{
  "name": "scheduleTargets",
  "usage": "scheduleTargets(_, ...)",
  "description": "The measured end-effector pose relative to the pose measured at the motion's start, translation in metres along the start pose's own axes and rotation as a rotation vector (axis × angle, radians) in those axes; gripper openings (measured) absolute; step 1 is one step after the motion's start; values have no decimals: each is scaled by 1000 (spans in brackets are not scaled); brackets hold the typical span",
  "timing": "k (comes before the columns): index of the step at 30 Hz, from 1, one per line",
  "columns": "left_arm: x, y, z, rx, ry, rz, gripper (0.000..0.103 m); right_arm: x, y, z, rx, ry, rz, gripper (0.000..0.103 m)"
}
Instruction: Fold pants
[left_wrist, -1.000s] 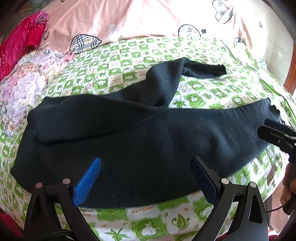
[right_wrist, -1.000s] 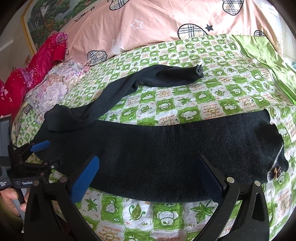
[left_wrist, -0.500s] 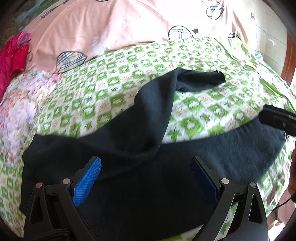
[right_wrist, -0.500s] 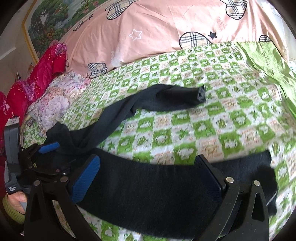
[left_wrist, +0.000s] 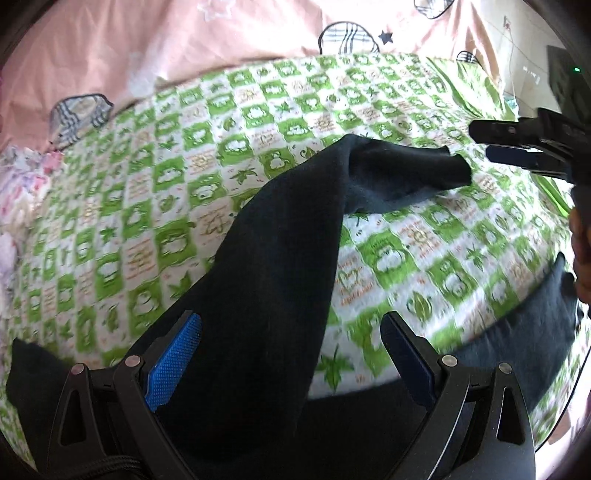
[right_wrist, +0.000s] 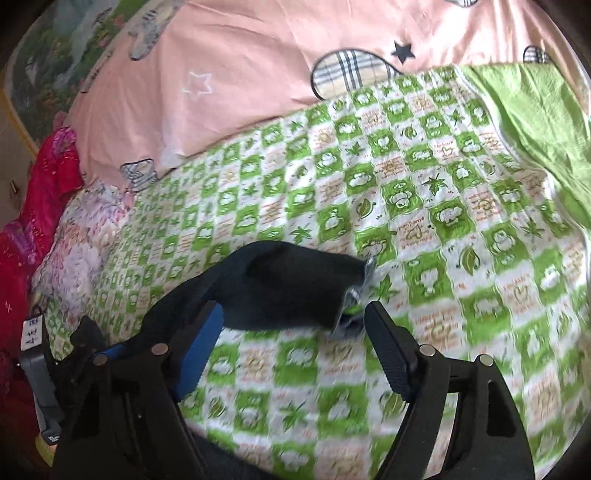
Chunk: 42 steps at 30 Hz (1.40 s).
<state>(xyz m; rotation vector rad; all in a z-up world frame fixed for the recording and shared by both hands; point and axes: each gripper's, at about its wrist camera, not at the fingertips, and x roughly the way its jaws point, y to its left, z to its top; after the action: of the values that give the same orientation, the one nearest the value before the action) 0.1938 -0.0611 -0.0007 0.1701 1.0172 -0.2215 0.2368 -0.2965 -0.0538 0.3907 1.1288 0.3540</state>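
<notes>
Black pants (left_wrist: 266, 288) lie on a green and white checked bedsheet (left_wrist: 184, 192). The far leg runs up and right to its cuff (left_wrist: 443, 166); the near leg stretches along the bottom right (left_wrist: 517, 332). My left gripper (left_wrist: 291, 354) is open, hovering over the far leg near the crotch. In the right wrist view the far leg's cuff (right_wrist: 347, 295) sits between the open jaws of my right gripper (right_wrist: 291, 332), just ahead of the fingertips. The right gripper also shows in the left wrist view (left_wrist: 517, 147), beside the cuff. Neither holds cloth.
A pink quilt with plaid hearts (right_wrist: 258, 74) lies along the far side of the bed. Red clothing (right_wrist: 37, 206) and a floral cloth (right_wrist: 81, 251) sit at the left. A plain green sheet (right_wrist: 535, 118) covers the right side.
Both grippers have moved forward across the bed, away from the near leg and toward the far leg. The right gripper has come up to the far cuff. Both stay open.
</notes>
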Motion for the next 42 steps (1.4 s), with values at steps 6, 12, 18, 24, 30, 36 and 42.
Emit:
scheduleTargets(6,24,2,19,8,41,11,94,47,-29,20,47,121,-2,63)
scheduleTargets(12,33,17,25,-6,73,-17,60,56,-41,25,74,159,47,25)
scheduleTargets(18,30,39,26,-47,75,-70,22,49,-36,32,16,115,37,9)
scheduleTargets(24,3,44,23,-48,36,-137,15,23,-18,36,-110,55,21,8)
scheduleTargets(30,-34,25,6,-5,-2,-229,15,-29,-21,19,-235,-28,12,8)
scheduleTargets(36,-51,0,-26,58,8,-294,15,-69,-34,-30,-314,-56,14,8)
scheduleTargets(42,-59,-6,-52,114,25,-340,15,-101,-31,-90,-436,-80,-5,7)
